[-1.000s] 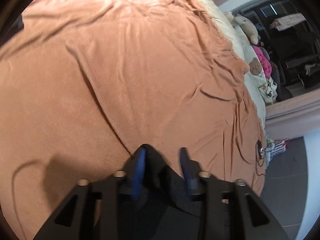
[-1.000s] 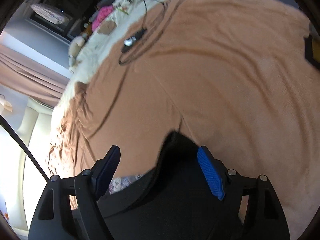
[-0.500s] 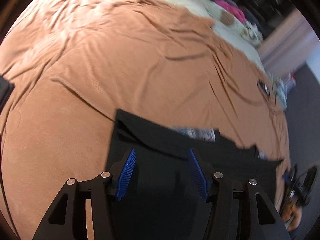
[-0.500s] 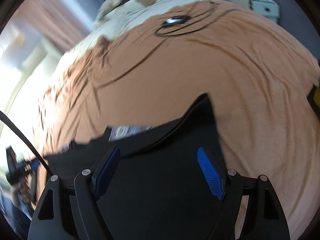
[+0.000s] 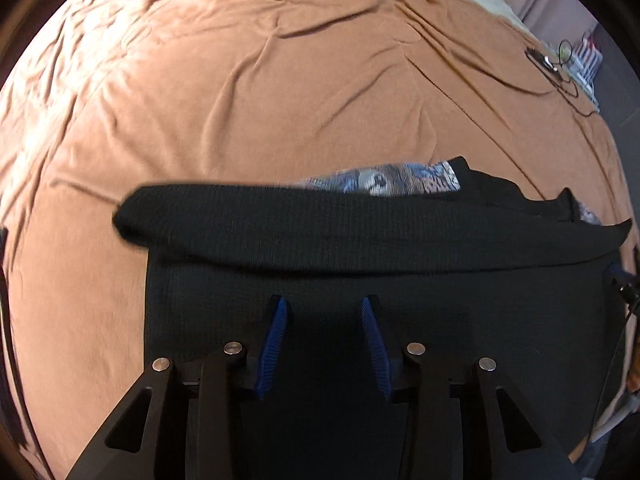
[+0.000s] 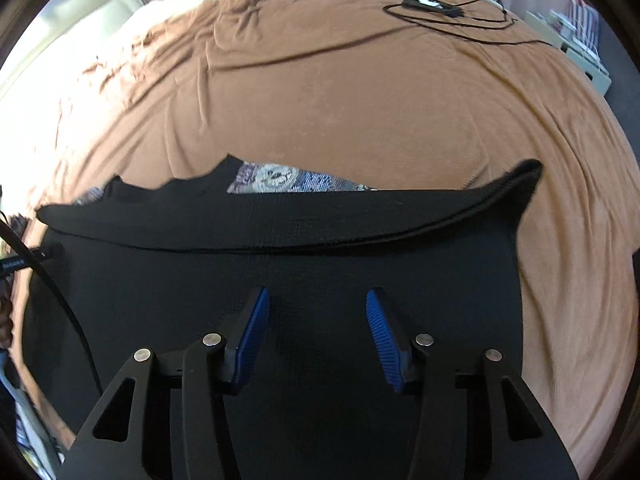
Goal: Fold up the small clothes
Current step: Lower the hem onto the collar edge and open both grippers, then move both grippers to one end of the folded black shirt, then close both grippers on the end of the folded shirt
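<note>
A black garment [image 5: 360, 240] lies spread on the brown bedspread [image 5: 260, 80], near the edge closest to the cameras, with a patterned grey-blue patch [image 5: 384, 178] showing along its far side. A long black band of the cloth lies doubled across the piece from side to side, its thick rolled edge ending at the left in the left view and at the right in the right view, so one lengthwise fold looks made. The left gripper [image 5: 324, 320] hangs over the near part of the garment, pointing steeply down; its jaws are apart and closing, with only flat cloth below them and nothing pinched between the blue pads that I can see. The right gripper [image 6: 318, 316] is placed the same way over the other half; its jaws are also apart and closing, and the pads do not press on any fold. I judge the task to be at an early-to-middle stage: the garment is laid out and folded over once, but it is still wide, and at least one crosswise fold seems left. A cable with a small device [image 6: 430, 2] lies far off on the bedspread, well apart from the work.
</note>
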A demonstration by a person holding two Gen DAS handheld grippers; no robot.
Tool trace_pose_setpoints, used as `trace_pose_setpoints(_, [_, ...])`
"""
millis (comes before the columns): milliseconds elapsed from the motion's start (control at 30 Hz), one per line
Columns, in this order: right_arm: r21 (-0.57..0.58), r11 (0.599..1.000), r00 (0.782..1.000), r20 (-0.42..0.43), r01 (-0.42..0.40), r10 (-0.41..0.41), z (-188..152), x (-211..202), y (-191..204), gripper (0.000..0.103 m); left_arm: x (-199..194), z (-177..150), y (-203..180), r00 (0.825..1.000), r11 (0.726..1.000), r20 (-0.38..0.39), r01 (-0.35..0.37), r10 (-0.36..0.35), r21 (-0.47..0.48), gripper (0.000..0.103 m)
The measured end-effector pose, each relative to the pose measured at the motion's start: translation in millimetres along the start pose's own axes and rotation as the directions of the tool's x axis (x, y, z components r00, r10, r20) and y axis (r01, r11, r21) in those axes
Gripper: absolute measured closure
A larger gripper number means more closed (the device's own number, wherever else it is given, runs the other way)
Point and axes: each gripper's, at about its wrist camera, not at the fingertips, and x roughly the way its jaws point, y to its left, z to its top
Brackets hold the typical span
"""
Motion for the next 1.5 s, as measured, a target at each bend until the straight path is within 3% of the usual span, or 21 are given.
trace_pose_setpoints(200, [-0.045, 0.997, 0.998, 0.012, 0.067, -0.066, 17, 20, 19, 0.055, 9, 29, -8, 0.999, 0.999, 0.03, -0.045, 0.044, 0.018, 0.061])
trace_pose_setpoints(400, [-0.011, 0.996, 0.995, 0.046, 0.088, -0.087, 45, 38, 23, 0.055, 15, 59, -4, 0.998, 0.999, 0.064, -0.027, 0.03, -0.035, 0.061])
trace_pose_setpoints(533, [0.026, 0.997, 0.993, 0.091, 0.078, -0.081, 51, 28, 18, 0.055, 1, 69, 3, 0.994, 0.997, 0.102, -0.024, 0.03, -0.067, 0.061])
trace_pose_setpoints(900, [0.07, 0.997, 0.996, 0.093, -0.012, 0.006, 15, -2, -2, 0.055, -38, 38, 24, 0.993, 0.993, 0.121, 0.034, -0.02, -0.112, 0.059])
trace_pose_setpoints(967, [0.086, 0.996, 0.996, 0.094, -0.014, 0.006, 5, -9, -7, 0.051, -46, 27, 30, 0.992, 0.991, 0.123, 0.045, -0.03, -0.127, 0.052])
trace_pose_setpoints(1100, [0.125, 0.992, 0.992, 0.125, -0.014, -0.001, -19, -25, -22, 0.023, -64, 2, 43, 0.988, 0.986, 0.152, 0.06, -0.037, -0.153, 0.037])
trace_pose_setpoints(1300, [0.196, 0.98, 0.991, 0.133, -0.038, 0.012, -59, -46, -44, 0.012, -79, -39, 60, 0.985, 0.977, 0.162, 0.09, -0.059, -0.193, 0.012])
trace_pose_setpoints(1433, [0.237, 0.971, 0.989, 0.148, -0.043, 0.007, -78, -61, -59, 0.0, -82, -67, 71, 0.985, 0.97, 0.157, 0.102, -0.068, -0.221, 0.01])
trace_pose_setpoints(1500, [0.264, 0.963, 0.988, 0.154, -0.054, 0.013, -92, -69, -66, 0.0, -85, -83, 78, 0.984, 0.964, 0.159, 0.116, -0.079, -0.239, 0.01])
